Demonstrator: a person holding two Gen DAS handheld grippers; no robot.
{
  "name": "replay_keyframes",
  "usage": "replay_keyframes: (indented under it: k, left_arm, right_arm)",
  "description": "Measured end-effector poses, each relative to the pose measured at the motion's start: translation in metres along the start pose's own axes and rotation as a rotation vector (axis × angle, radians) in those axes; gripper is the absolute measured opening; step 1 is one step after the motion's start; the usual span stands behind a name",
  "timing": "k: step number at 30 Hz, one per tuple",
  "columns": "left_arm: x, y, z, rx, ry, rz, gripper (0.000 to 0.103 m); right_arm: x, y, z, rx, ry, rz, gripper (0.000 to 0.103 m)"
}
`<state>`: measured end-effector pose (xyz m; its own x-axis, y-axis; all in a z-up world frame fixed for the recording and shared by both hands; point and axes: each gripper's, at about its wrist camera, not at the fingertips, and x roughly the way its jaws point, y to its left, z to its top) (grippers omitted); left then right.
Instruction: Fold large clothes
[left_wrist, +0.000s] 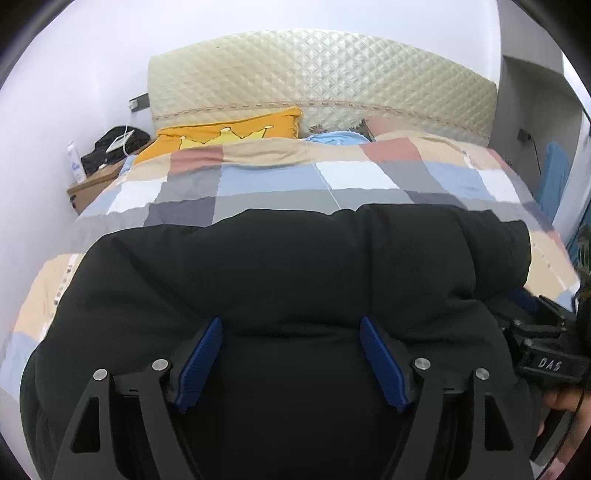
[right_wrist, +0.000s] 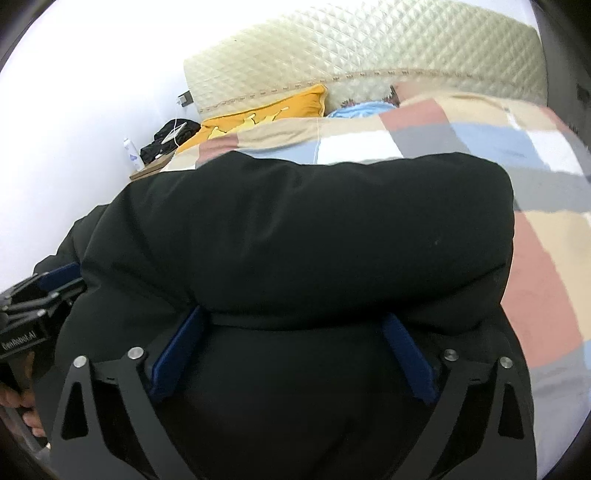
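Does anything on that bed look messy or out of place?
Nothing stands out. The black coat lies in a puffy bundle on the checked quilt, with the left gripper and right gripper open over it. The yellow pillow sits neatly at the headboard.

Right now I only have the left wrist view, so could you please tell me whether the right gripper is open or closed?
Observer: The right gripper is open, its blue fingers spread wide over the black jacket.
Operator: Thank you. Is it clamping any fabric?
Observer: No. A puffy fold bulges between the fingers, but they are not shut on it.
Operator: And what lies just past the jacket on the right side?
Observer: The checked quilt, with a large pink patch right beside the jacket's edge.
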<state>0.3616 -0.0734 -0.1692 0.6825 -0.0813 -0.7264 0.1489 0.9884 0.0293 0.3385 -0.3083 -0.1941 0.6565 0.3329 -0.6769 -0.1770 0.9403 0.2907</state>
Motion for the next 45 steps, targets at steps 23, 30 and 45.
replay_keyframes:
  k: [23, 30, 45]
  left_arm:
    - [-0.032, 0.195, -0.028, -0.483, 0.024, -0.004, 0.076]
    - [-0.014, 0.194, -0.035, -0.468, 0.069, -0.036, 0.076]
    - [0.003, 0.182, -0.042, -0.433, 0.114, -0.075, 0.059]
  right_arm:
    - [-0.100, -0.057, 0.008, 0.121, -0.157, -0.044, 0.097]
    - [-0.085, -0.092, -0.005, 0.282, -0.092, 0.048, 0.102]
    - [0.001, -0.117, -0.019, 0.392, 0.100, 0.138, 0.102]
